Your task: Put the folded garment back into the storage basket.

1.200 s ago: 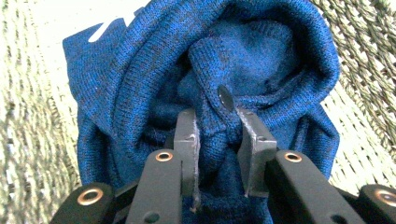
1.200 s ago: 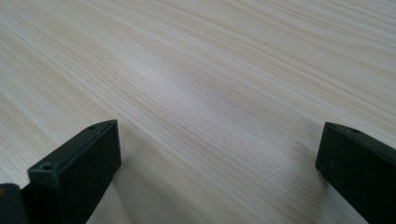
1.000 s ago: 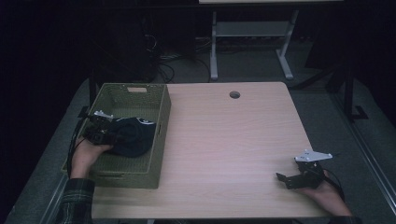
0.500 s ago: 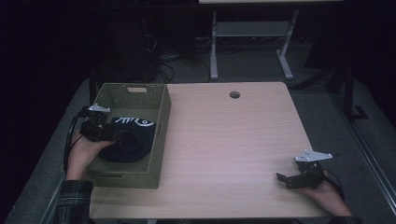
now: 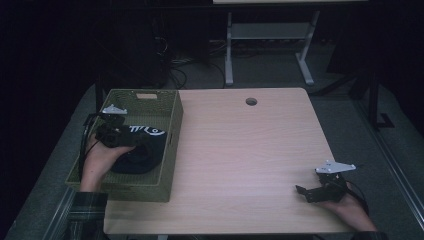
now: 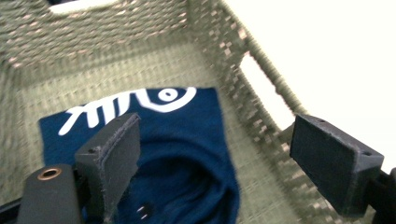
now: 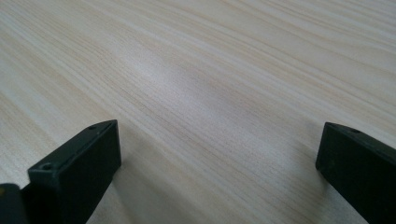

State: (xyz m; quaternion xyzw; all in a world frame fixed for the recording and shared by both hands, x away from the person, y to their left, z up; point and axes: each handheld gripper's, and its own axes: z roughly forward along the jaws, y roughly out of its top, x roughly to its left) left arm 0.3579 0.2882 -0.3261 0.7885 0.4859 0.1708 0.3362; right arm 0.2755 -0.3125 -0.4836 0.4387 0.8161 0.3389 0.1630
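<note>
**Left gripper view: shirt lying in the basket, jaws letting go**

Left gripper view is showing the left gripper (image 6: 210, 158) hanging over the basket (image 6: 261, 107) with its jaws spread wide; they have just been opening, and nothing is sitting between the pads. Below them the dark blue shirt (image 6: 187, 154), folded with its white print facing up, is lying on the basket floor, free of the grip.

In the high view the left gripper (image 5: 131, 136) is hovering above the shirt (image 5: 142, 152) inside the green woven basket (image 5: 172, 150) at the left side of the table (image 5: 250, 160). The right gripper (image 5: 305, 192) is resting at the near right corner, well apart from the basket, its jaws released and gaping over bare wood in the right gripper view (image 7: 215, 158).

Judging from how things are lying, the putting-away looks done: the shirt is inside the basket. What seems left is lifting the left hand (image 5: 97, 162) clear over the basket wall.

Nothing is standing in the way on the tabletop. A round cable hole (image 5: 251, 101) is sitting near the far edge, and a grey stand (image 5: 265, 35) and loose cables (image 5: 185, 62) are lying on the floor beyond the table.
</note>
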